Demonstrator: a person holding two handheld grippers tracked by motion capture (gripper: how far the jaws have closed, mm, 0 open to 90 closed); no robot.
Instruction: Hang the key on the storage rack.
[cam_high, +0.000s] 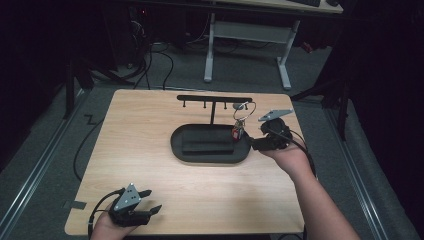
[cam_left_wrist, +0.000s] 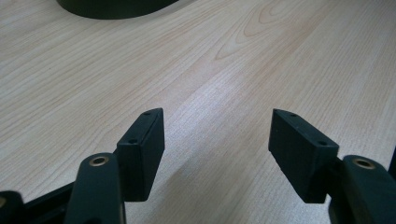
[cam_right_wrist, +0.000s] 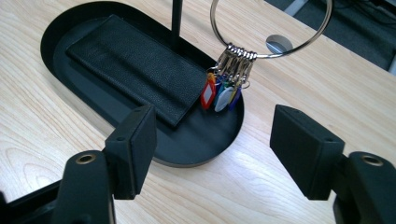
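Keyring hung from rack over tray; light, jangly, tags swingy. Best pinch on steel loop. Right gripper and left gripper both gaped, empty.

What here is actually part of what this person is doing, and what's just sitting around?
Likely part of the job (a guess):
- large metal ring hanging from the black T-shaped hook stand, with coloured plastic key tags
- black oval tray
- right gripper, open, near the tags

Just there:
- flat black leather wallet in the tray
- left gripper, open, over bare wooden table
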